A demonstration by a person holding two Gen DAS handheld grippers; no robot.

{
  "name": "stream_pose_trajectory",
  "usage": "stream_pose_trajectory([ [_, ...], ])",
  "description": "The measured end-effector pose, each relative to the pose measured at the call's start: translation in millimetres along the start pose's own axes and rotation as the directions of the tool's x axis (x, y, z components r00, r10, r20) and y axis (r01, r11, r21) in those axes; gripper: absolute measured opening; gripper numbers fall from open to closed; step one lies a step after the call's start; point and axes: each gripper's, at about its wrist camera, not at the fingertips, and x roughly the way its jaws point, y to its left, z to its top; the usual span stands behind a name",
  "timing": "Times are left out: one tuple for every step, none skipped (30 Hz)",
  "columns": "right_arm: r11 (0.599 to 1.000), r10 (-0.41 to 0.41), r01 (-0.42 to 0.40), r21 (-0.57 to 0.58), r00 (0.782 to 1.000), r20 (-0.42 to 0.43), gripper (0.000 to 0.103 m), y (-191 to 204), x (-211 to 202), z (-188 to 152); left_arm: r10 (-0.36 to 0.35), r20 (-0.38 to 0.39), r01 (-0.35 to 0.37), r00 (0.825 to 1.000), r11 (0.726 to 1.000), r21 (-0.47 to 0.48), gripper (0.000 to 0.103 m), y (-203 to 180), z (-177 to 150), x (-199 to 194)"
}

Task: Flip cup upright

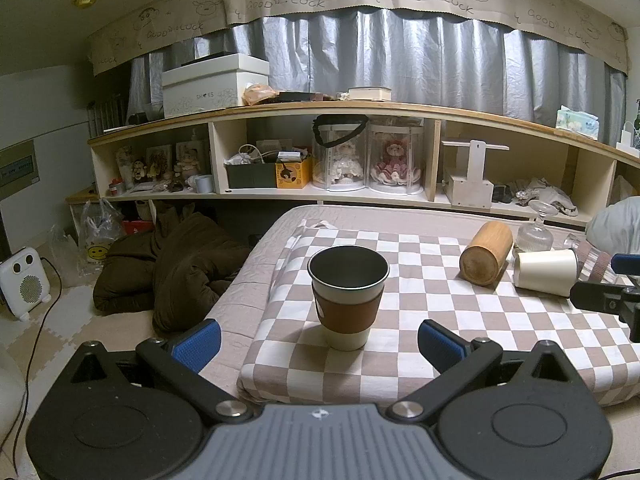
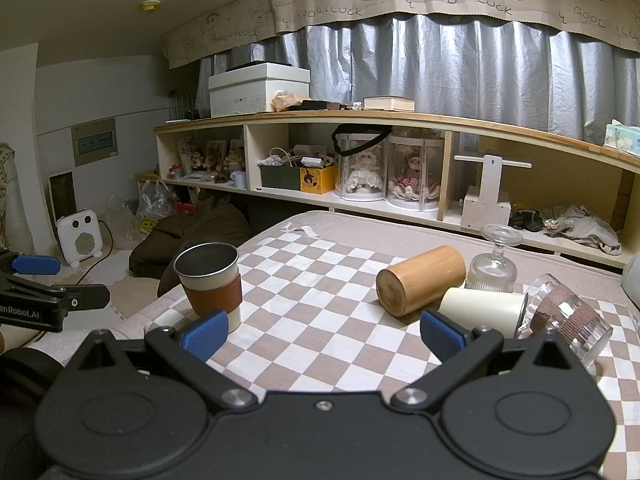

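Note:
A steel cup with a brown sleeve [image 1: 347, 298] stands upright on the checkered cloth [image 1: 440, 328], just beyond my open, empty left gripper [image 1: 319, 343]; it also shows in the right wrist view [image 2: 211, 280]. A wooden cup [image 2: 421, 280] and a cream cup [image 2: 482, 308] lie on their sides; both also show in the left wrist view, wooden cup [image 1: 486, 259], cream cup [image 1: 545, 271]. A clear glass with a brown band [image 2: 568, 314] lies tipped. My right gripper [image 2: 324, 334] is open and empty, short of the lying cups.
An upside-down stemmed glass [image 2: 494, 264] stands behind the cream cup. A long shelf [image 1: 360, 152] with boxes and dolls runs behind the bed. A brown blanket heap [image 1: 172, 264] and a white heater [image 1: 24, 280] sit on the floor at left.

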Motion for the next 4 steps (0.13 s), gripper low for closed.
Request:
stream_pose_trajectory([
  [1.0, 0.0, 0.0, 0.0, 1.0, 0.0, 0.103, 0.1, -0.2, 0.0, 0.0, 0.0, 0.0, 1.0, 1.0, 0.0, 0.103, 0.0, -0.1, 0.0],
  [1.0, 0.0, 0.0, 0.0, 1.0, 0.0, 0.103, 0.1, -0.2, 0.0, 0.001, -0.001, -0.001, 1.0, 1.0, 0.0, 0.103, -1.2, -0.4, 0.2],
  [1.0, 0.0, 0.0, 0.001, 1.0, 0.001, 0.103, 0.0, -0.1, 0.0, 0.002, -0.001, -0.002, 1.0, 1.0, 0.0, 0.103, -1.1, -0.7, 0.3],
  [1.0, 0.0, 0.0, 0.001, 1.0, 0.001, 0.103, -0.1, -0.1, -0.1, 0.001, -0.002, -0.001, 1.0, 1.0, -0.001, 0.103, -1.0, -0.8, 0.4],
])
